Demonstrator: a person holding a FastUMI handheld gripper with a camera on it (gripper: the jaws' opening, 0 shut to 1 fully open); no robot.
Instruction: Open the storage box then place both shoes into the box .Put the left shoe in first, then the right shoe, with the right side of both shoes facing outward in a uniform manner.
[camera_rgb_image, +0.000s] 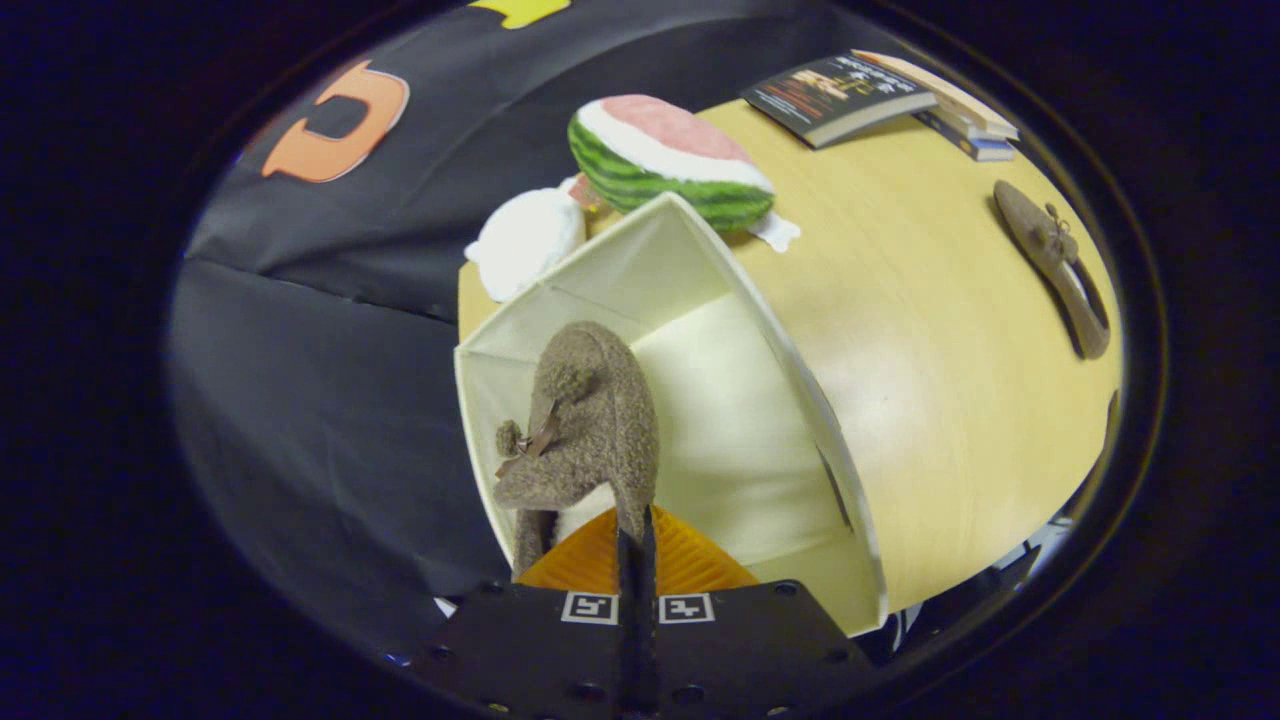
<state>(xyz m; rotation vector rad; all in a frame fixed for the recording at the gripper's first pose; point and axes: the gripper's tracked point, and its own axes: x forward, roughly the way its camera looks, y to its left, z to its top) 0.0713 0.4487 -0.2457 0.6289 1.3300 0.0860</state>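
Observation:
My gripper (634, 545) is shut on the rim of a fuzzy brown shoe (590, 420) with small pom-poms and a bow. The shoe hangs toe-forward inside the open cream storage box (760, 310), close to the box's left wall. The box stands on the round wooden table (940, 400) with its opening toward me and its inside otherwise bare. A second brown shoe (1055, 265) lies flat on the table, far to the right of the box, toe away from me.
A watermelon-slice plush (670, 160) and a white plush (525, 240) sit just behind the box. A stack of books (880, 95) lies at the table's far edge. Black cloth hangs to the left of the table.

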